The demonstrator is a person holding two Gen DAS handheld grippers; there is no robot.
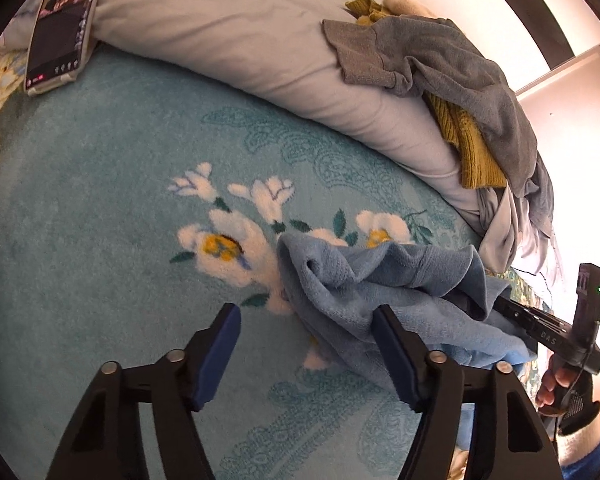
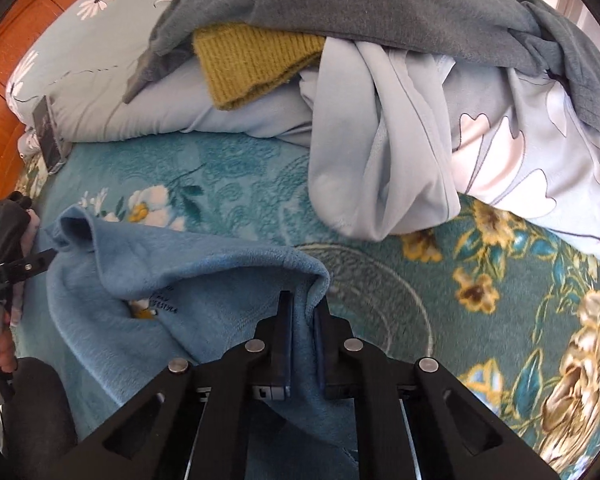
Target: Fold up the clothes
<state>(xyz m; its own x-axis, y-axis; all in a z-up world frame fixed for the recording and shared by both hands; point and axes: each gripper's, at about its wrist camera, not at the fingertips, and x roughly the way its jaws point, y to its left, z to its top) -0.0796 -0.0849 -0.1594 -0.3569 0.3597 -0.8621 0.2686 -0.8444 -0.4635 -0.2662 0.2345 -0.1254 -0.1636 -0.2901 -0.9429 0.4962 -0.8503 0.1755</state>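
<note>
Your right gripper (image 2: 302,312) pinches the soft, floppy blue fleece garment (image 2: 148,280) at its hem; left gripper (image 1: 306,344) gapes, empty—take the opposite edge.

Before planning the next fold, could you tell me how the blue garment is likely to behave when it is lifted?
The blue garment will probably be floppy: it already drapes in soft folds around the right gripper, which is shut on its edge. Its fleecy surface suggests little slipping. Lifted by one edge only, the rest would likely hang and bunch.
</note>
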